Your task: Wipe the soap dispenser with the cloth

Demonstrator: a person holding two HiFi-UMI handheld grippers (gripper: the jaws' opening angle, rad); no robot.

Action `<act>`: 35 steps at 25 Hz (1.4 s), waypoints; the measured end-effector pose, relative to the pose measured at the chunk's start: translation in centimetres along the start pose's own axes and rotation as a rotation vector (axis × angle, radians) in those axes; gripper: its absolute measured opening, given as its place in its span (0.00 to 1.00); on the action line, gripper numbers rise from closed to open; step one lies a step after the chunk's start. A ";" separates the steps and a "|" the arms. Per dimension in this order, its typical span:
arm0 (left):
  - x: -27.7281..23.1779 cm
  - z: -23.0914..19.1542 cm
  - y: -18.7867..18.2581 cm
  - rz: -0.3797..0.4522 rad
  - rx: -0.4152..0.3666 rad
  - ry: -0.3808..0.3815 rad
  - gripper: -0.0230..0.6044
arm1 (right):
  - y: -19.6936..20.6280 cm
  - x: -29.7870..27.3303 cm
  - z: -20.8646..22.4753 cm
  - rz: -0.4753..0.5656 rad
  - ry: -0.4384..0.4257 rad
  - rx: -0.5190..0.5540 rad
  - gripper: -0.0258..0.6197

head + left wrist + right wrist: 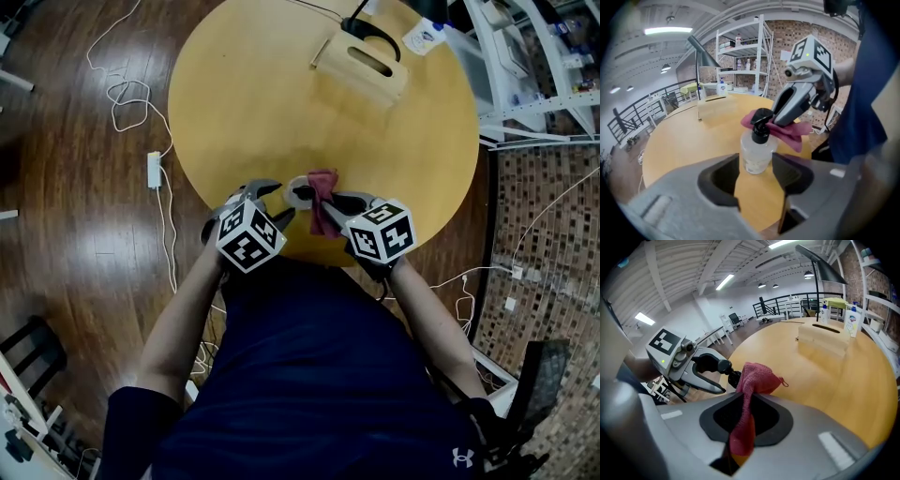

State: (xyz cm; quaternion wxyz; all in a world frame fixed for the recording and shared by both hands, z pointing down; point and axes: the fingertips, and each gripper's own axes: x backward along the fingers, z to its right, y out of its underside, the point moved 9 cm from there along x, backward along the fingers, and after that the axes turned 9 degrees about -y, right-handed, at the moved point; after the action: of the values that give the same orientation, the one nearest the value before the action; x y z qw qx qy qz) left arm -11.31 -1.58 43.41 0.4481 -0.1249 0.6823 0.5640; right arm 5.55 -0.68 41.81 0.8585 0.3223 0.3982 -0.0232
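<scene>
A clear soap dispenser [757, 152] with a black pump stands near the front edge of the round wooden table [253, 103]. My left gripper [756, 176] is open, and the bottle stands just ahead of its tips, its sides in line with the jaws. My right gripper [746, 401] is shut on a red cloth [752, 380], which hangs down between its jaws. The cloth [787, 133] lies against the far side of the pump head. In the head view both grippers meet at the dispenser [300, 195], left gripper [279, 202] and right gripper [330, 202].
A wooden box with a slot [364, 64] and a black lamp base [370, 33] sit at the table's far side. White shelving [534, 75] stands to the right. Cables [131, 103] and a power strip [154, 169] lie on the wooden floor at the left.
</scene>
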 end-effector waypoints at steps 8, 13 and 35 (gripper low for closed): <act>-0.6 1.0 -0.8 0.009 0.004 -0.044 0.44 | -3.4 -1.2 1.4 0.012 0.052 0.050 0.13; 0.0 -0.1 0.0 0.002 0.043 -0.049 0.46 | -0.6 -0.2 0.2 0.002 0.010 0.009 0.13; -0.2 1.4 -0.3 0.003 0.001 -0.043 0.44 | -3.4 -0.5 1.4 0.061 0.033 0.002 0.13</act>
State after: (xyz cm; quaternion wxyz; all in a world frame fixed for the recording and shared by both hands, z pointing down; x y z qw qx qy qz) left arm -10.34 -0.55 43.39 0.4621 -0.1115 0.6729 0.5668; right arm 5.12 -4.24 41.05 0.8518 0.3355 0.4023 0.0079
